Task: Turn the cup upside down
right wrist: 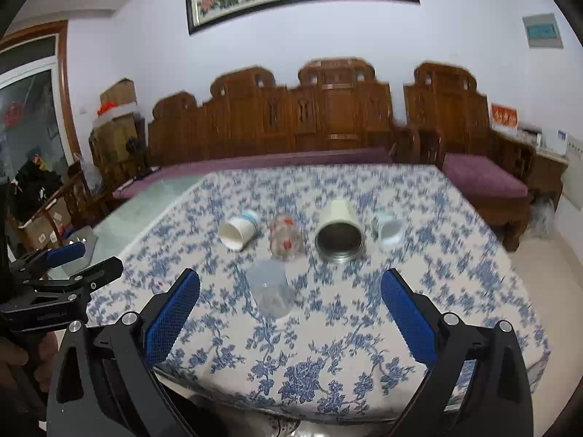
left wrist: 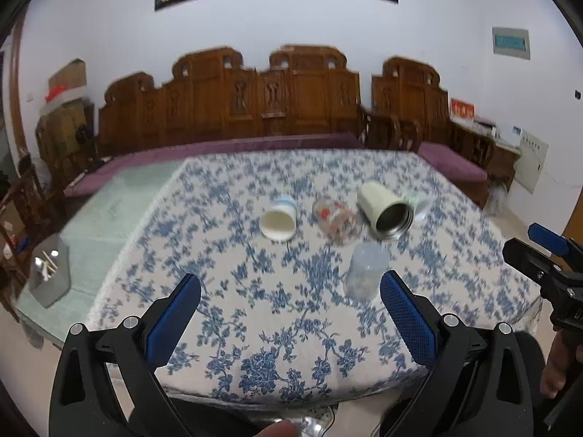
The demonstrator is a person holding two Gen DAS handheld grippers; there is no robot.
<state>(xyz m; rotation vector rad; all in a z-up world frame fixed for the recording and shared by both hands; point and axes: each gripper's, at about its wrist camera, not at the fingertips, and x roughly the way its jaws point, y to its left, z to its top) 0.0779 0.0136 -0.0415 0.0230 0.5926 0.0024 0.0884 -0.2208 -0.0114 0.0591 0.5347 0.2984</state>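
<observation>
Five cups lay on their sides on the cloth-covered surface (right wrist: 364, 382), and neither gripper had hold of any of them. Nearest the person was a clear plastic cup (right wrist: 271, 293), its long axis running roughly away from the person, its mouth seemingly toward the near edge, though blur made that hard to be sure of. Behind it lay a row: a white paper cup (right wrist: 238, 233), a printed glass (right wrist: 286, 240), a cream steel-lined tumbler (right wrist: 339, 231) with its dark mouth facing the person, and a small pale cup (right wrist: 390, 231) at the right end.

The right gripper (right wrist: 291, 291) hovered short of the near edge, its blue-padded fingers (right wrist: 408, 320) spread wide. In its own view the clear cup sat ahead of the gap and a little left of centre, near the left finger. The left gripper (left wrist: 291, 298) hung at much the same height, fingers (left wrist: 175, 317) equally wide, and from its camera the same cup (left wrist: 366, 273) lay ahead and off to the right, close to the right finger's tip. So the cup lay between the two tools; I would judge the right one marginally better lined up, but either could reach it.

Which cup was meant I could not say. If the clear one, the fingers would probably need to close across its sides, square to that long axis, before lifting and turning its mouth downward.
</observation>
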